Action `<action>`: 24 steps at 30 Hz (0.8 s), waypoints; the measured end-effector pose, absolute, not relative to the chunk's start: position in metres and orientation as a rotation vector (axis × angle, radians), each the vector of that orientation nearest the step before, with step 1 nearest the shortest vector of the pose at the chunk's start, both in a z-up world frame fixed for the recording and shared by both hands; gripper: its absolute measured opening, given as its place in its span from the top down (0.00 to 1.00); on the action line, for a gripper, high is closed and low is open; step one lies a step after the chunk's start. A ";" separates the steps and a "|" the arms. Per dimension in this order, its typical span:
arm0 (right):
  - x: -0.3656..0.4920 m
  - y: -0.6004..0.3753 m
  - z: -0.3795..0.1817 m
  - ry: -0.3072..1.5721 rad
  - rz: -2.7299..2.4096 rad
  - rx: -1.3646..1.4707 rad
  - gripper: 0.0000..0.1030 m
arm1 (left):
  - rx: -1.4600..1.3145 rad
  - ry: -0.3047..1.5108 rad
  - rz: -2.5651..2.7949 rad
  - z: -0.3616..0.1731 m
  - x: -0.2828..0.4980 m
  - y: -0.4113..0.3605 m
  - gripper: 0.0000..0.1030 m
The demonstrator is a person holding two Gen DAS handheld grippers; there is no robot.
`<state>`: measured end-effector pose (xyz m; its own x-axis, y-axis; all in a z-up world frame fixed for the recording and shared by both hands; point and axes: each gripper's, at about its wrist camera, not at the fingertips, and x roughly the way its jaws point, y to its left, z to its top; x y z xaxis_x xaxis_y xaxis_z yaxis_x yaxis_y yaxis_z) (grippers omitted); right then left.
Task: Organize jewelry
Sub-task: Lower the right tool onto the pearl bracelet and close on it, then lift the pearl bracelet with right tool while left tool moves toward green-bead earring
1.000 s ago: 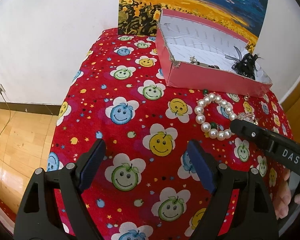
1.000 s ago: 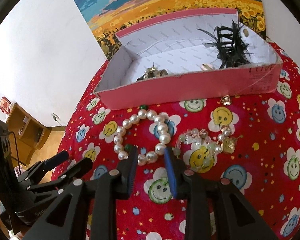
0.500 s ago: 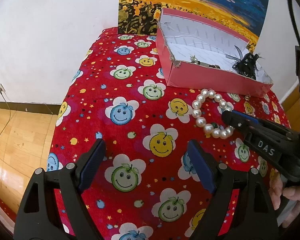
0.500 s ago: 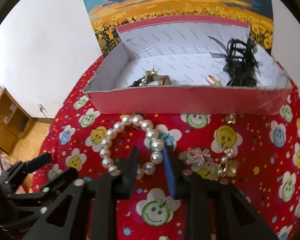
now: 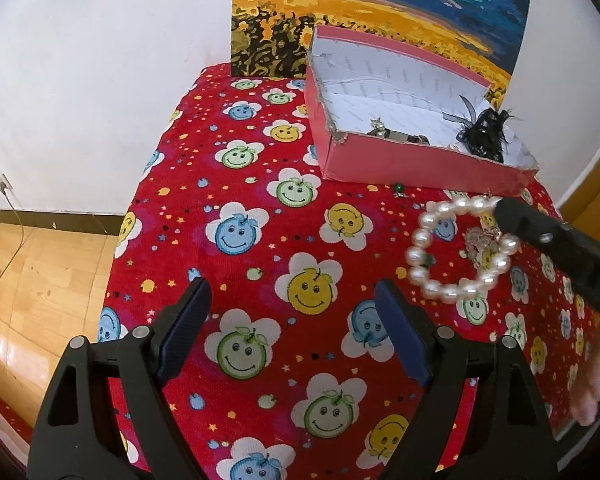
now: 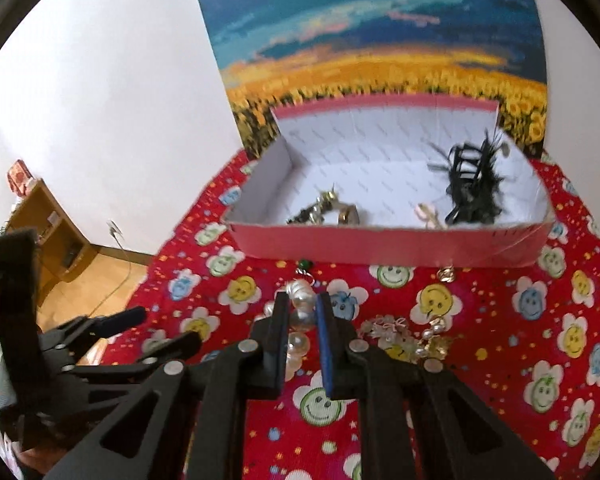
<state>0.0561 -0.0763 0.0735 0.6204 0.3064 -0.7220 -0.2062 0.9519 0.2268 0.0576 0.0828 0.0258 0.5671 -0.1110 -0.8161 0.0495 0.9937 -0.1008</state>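
The right hand-held gripper (image 6: 303,320) is clenched on the pearl bracelet (image 5: 460,248), which hangs from its tips just above the red smiley-print cloth (image 5: 260,240) on the surface, in front of the pink box (image 6: 384,244); the left hand-held gripper (image 5: 292,320) is released, jaws wide with nothing between them, over the cloth; the box holds a black feather piece (image 6: 470,188) and some metal jewelry (image 6: 328,212); a small cluster of beads (image 6: 396,332) lies on the cloth beside the bracelet.

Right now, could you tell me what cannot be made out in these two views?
- Right gripper pads' grip on the pearl bracelet: left view, its finger covers it.
- Gold pieces in the box: both views, too small, front wall cuts them.
- Clear bead piece: right view, blurred.
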 end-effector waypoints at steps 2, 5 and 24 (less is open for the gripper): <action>0.050 -0.080 0.083 0.834 0.305 0.130 0.86 | -0.066 0.964 -0.100 0.026 0.056 0.080 0.20; 0.044 -0.087 0.093 0.813 0.307 0.135 0.86 | -0.056 0.965 -0.112 0.027 0.054 0.074 0.20; 0.015 -0.148 0.116 0.756 0.260 0.200 0.86 | -0.005 0.999 -0.231 0.020 0.057 0.025 0.20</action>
<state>0.0147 -0.1483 0.1158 0.6977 0.3031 -0.6491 -0.1604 0.9492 0.2708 0.0568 0.0246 0.0196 0.5185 -0.1951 -0.8325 0.1905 0.9755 -0.1100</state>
